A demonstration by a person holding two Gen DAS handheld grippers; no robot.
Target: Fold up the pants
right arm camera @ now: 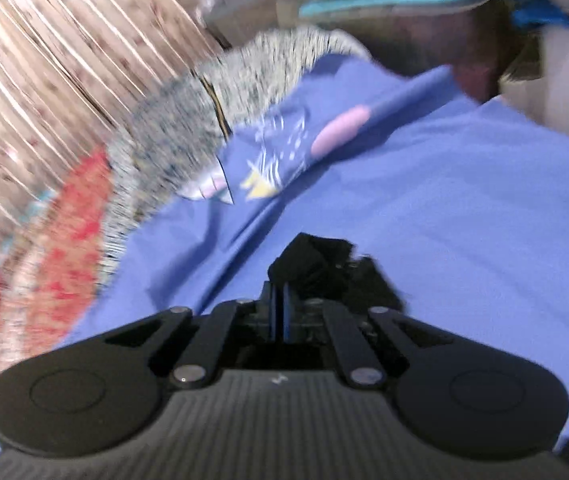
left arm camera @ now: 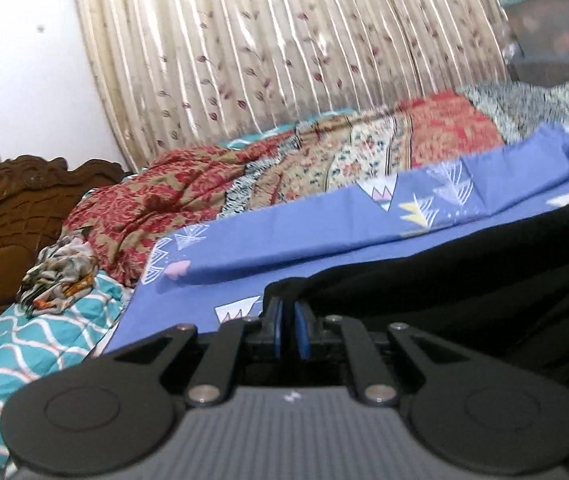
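Grippers [left arm camera: 288, 312] [right arm camera: 279, 296] both clamp black pants [left arm camera: 464, 292], seemingly lifted over blue sheet [right arm camera: 444, 200]

I see open blue sheet [right arm camera: 464, 200] ahead; heaped quilts [left arm camera: 284, 160] and the curtain [left arm camera: 264, 40] block the far side.

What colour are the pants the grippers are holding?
Black. The pants show best in the left wrist view, lying dark against the blue sheet.

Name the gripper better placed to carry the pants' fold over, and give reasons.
Left, probably. The left gripper is shut on an edge of the black pants; the right gripper pinches only a small bunched end.
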